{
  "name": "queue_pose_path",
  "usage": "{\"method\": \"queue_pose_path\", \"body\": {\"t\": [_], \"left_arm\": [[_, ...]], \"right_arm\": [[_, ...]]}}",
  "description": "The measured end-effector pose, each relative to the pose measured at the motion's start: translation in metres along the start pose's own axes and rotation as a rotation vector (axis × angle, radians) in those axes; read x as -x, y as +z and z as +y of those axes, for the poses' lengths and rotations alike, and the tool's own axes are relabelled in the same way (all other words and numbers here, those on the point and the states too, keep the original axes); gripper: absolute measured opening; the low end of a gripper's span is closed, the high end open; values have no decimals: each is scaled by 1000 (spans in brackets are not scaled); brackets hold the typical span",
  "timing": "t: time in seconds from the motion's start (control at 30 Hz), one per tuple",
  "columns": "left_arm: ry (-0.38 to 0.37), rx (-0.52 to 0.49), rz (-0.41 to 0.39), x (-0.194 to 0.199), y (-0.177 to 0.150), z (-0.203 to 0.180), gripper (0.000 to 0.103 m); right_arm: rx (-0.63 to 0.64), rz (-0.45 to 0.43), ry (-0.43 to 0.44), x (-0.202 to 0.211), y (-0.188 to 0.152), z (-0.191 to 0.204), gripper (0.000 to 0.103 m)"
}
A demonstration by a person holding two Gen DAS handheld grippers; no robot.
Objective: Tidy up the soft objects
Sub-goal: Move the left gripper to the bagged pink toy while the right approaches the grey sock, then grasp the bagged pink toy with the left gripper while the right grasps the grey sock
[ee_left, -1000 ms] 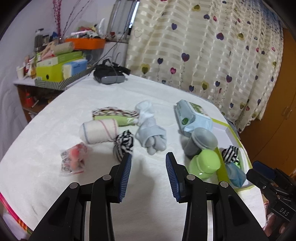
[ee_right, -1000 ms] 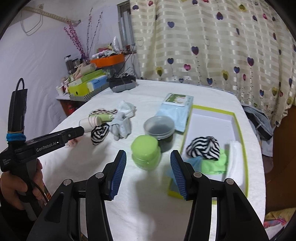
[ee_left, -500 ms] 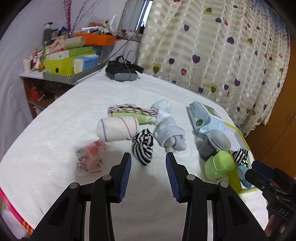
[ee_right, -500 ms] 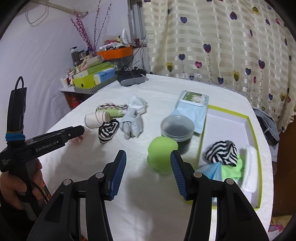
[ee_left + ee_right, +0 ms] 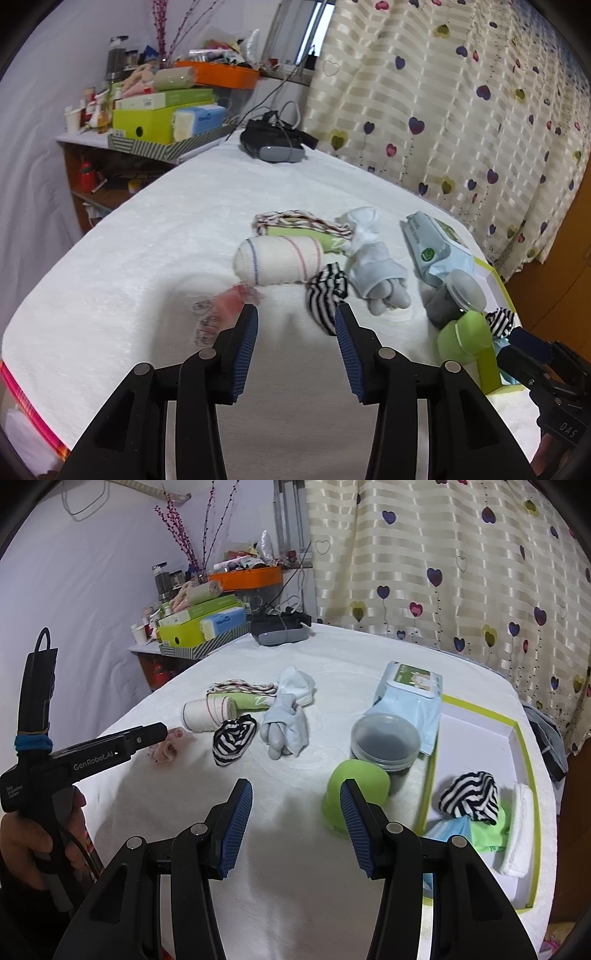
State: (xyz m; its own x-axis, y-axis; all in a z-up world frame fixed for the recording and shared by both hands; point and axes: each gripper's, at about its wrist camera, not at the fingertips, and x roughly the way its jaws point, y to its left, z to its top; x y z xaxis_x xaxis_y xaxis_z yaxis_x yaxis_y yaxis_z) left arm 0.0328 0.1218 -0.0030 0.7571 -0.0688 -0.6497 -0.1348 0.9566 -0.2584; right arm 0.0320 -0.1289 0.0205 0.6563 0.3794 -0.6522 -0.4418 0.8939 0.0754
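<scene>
The striped sock [image 5: 327, 291] lies loose on the worktop [image 5: 147, 258], just ahead of my left gripper [image 5: 295, 325], whose fingers are spreading with nothing between them, I judge to take it. Beside it sit a rolled cloth [image 5: 280, 260] and grey socks [image 5: 380, 277]. My right gripper [image 5: 295, 794] hangs wide and empty near the box [image 5: 517, 731], where sorted pieces already lie.

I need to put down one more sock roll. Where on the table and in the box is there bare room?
Free: the white cloth left of the rolled towel toward the headset, and the box's far half. Crowded: the sock cluster by the striped sock, and the box's near end.
</scene>
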Motion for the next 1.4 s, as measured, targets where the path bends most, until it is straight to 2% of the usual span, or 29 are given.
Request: {"method": "queue_pose_path", "body": {"t": [0.43,0.5,1.03,1.13,1.23,1.4], "left_arm": [[94,54,25,-17,3,43,52],[96,50,43,-23,2,47,55],[48,76,106,-53,-1,52,55],[34,83,110,-56,-3,52,55],[26,79,107,-57,-3,53,44],[20,81,102,-60,-5,55,40]], "right_arm": [[43,16,54,-20,10,20,51],[49,20,60,-25,12,23,51],[78,74,90,-82,37,48,51],[74,76,52,-90,43,48,51],[60,79,1,-99,50,44,51],[48,136,-86,-123,60,35,51]]}}
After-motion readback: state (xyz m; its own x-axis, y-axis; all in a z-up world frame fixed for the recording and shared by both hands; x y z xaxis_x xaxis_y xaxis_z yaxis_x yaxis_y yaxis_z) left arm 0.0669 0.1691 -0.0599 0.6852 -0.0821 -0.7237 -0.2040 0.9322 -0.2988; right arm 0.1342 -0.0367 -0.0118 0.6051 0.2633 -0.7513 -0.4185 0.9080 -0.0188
